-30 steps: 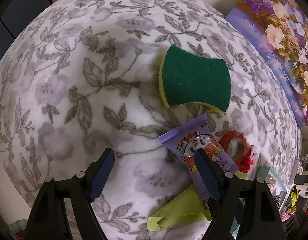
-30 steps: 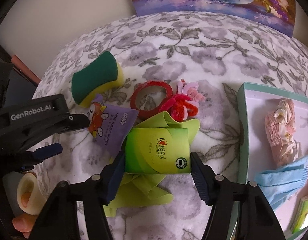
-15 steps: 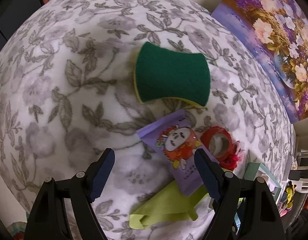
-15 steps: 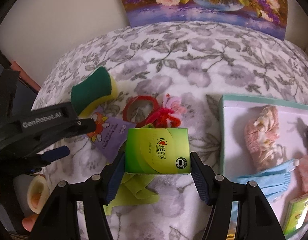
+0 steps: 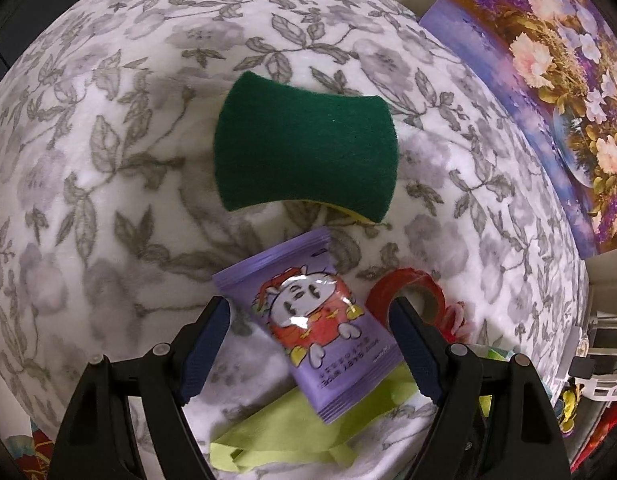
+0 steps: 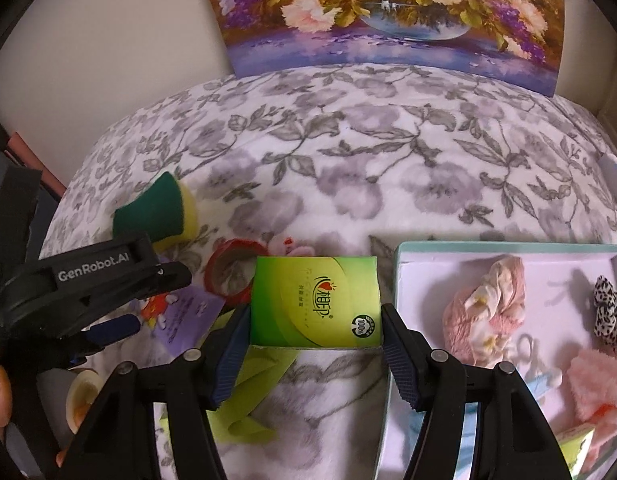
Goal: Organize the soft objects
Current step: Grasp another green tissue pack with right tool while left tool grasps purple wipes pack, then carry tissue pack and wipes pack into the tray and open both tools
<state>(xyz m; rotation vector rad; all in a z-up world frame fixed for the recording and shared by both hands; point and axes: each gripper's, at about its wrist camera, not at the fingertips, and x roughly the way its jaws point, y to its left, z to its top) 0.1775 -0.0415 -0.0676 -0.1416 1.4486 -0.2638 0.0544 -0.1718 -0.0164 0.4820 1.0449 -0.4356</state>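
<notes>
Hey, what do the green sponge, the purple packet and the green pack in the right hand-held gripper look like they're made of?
Green sponge: matte fibrous scouring top over yellow foam, seen at its edge. Purple packet: thin plastic film, probably; it is glossy with glare spots and crimped ends. Green pack: smooth printed wrapper with a slight sheen, likely plastic film; clamped in the right hand-held gripper.

The green tissue pack (image 6: pixel 314 302) hides part of the red tape roll (image 6: pixel 224 276) and the lime cloth (image 6: pixel 256 384). The teal tray (image 6: pixel 392 320) is cut off by the lower right edge. The purple wipes packet (image 5: pixel 312 328) covers part of the cloth; its small print is unreadable.
</notes>
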